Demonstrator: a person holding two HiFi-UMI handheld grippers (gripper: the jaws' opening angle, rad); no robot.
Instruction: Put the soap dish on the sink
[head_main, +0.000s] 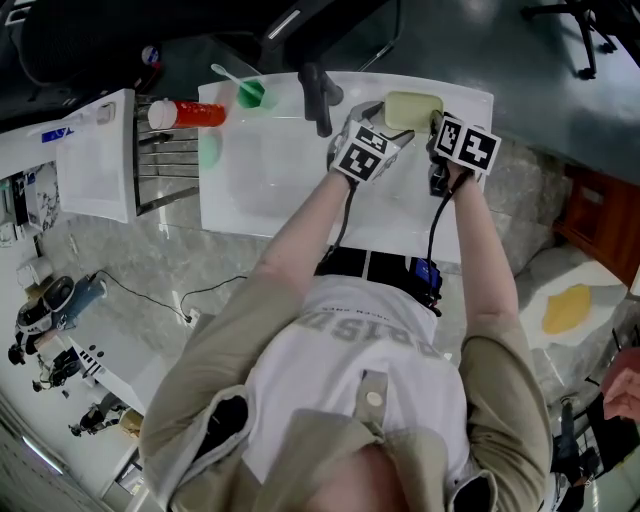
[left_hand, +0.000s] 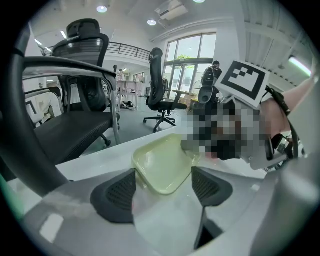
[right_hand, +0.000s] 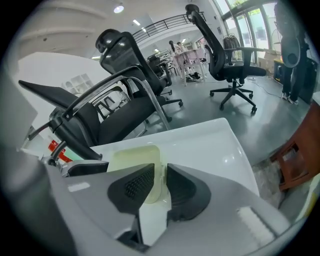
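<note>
Right gripper view: we see the right gripper (right_hand: 160, 182) pinching the soap dish (right_hand: 132, 159) rim, probably to settle it on the sink (right_hand: 210, 145) back ledge. The left gripper (left_hand: 163, 186) stands wide apart around its corner, likely guiding.

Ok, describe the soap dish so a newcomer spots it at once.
Find the white sink, then its far rim, right of the dark faucet. The soap dish is there: a shallow, pale yellow-green tray with rounded corners, unlike the red bottle and green cup near the sink's left end.
</note>
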